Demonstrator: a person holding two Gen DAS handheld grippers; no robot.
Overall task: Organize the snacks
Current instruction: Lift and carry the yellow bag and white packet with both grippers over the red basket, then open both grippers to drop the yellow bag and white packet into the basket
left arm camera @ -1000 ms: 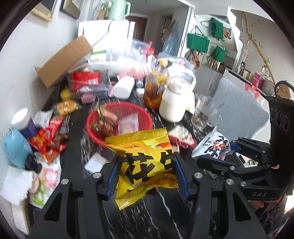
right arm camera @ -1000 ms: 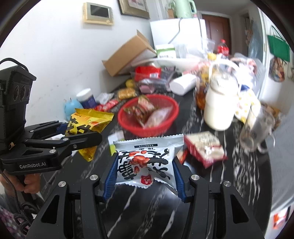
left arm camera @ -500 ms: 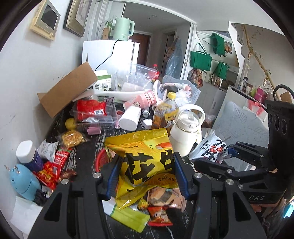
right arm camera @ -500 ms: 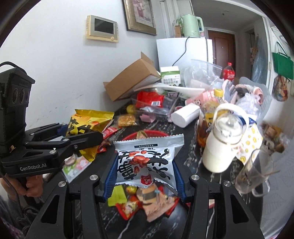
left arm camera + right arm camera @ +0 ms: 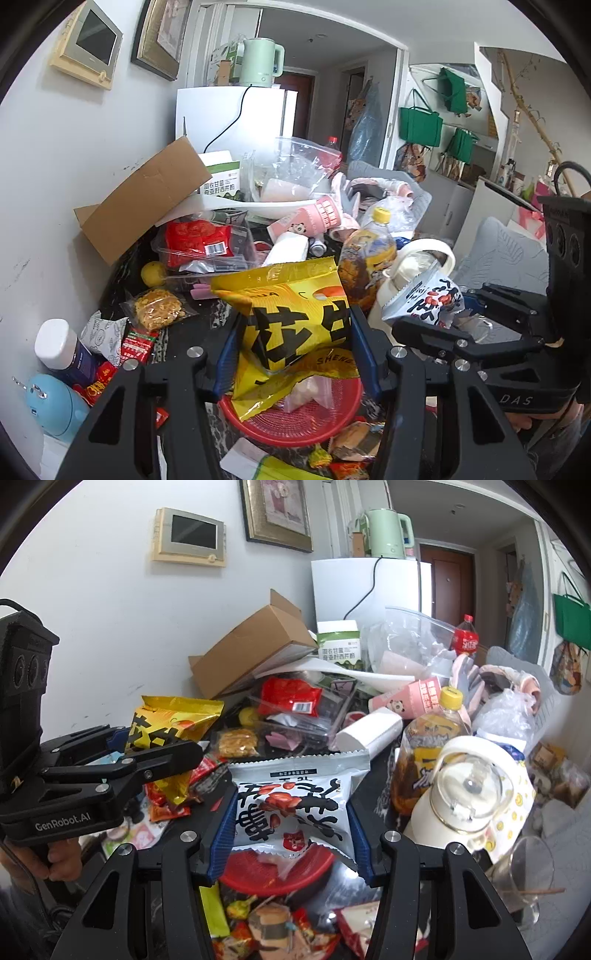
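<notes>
Left gripper (image 5: 295, 347) pinches the crinkly yellow foil snack bag with bold black characters (image 5: 291, 317), blue-padded jaws pressed on both of its sides, and it hangs in the air above the round red mesh plastic basket (image 5: 295, 424). Right gripper (image 5: 291, 823) does the same with the silver-white peanut packet printed in red and black (image 5: 295, 794), jaws clamped on its two sides, held over the same basket (image 5: 240, 871).

The left wrist view alone catches the pale-blue rounded gadget (image 5: 55, 406) and the white-capped dark-blue bottle (image 5: 62, 354) at the desk's left edge. Only the right wrist view shows the clear glass mug (image 5: 524, 871) at the right edge and a hand (image 5: 59, 856) gripping the left tool's handle.

Both packets stand nearly upright, sealed top edges up, long axes roughly vertical; the yellow bag's top leans left in its own view, its loose bottom corner drooping into the basket. Loose wrapped sweets (image 5: 266, 923) lie on the black marbled desk (image 5: 192, 328) along its near edge.
</notes>
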